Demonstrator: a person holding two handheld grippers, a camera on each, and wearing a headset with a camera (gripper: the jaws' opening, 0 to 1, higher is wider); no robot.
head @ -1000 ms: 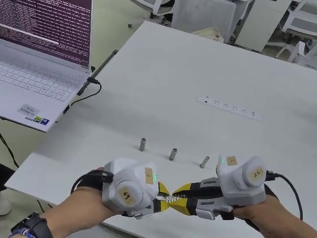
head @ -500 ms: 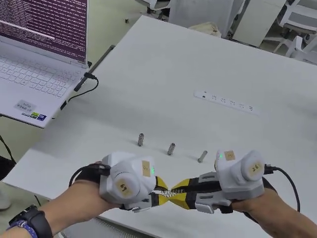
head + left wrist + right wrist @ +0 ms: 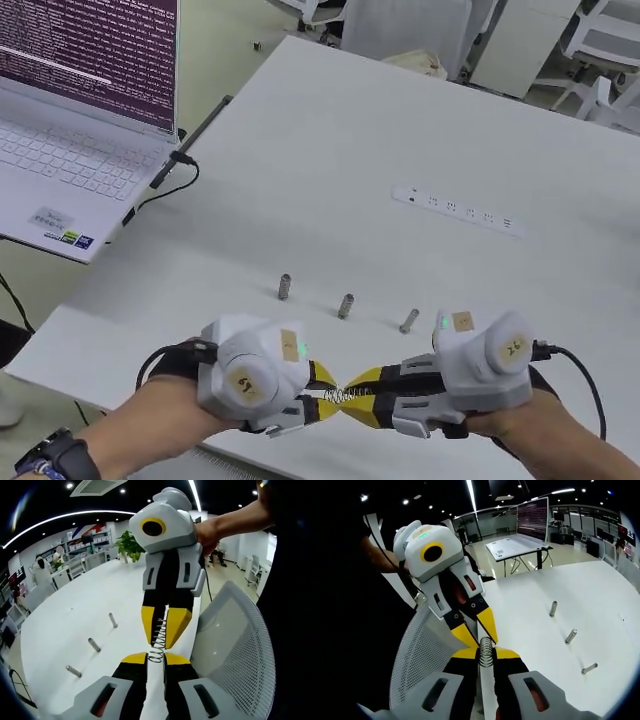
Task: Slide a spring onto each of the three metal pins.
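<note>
Little has moved over the last second: the left gripper (image 3: 328,393) and the right gripper (image 3: 357,396) stay tip to tip at the near edge of the table (image 3: 420,130), and the slight drift of the picture looks like the head camera's own. Each has its jaws clamped on one end of the same spring (image 3: 341,397), whose open coils span the small gap between the yellow tips. Outward from there in the head view, three pins sit in a row. The first pin (image 3: 285,287) at eleven o'clock and the middle pin (image 3: 346,306) at twelve look ribbed, as if already sprung. The bare pin (image 3: 409,320) at one o'clock looks smooth and tilted over. Farther out lie a power strip (image 3: 458,211) at one o'clock and a laptop (image 3: 70,150) at ten. The risk, I judge, is in the release. If the spring is under pull, one jaw letting go could flick it away, and here it hangs over the table edge above a mesh chair (image 3: 235,645). Too hard a clamp might kink the coils, and the tilted pin may roll when pushed.
</note>
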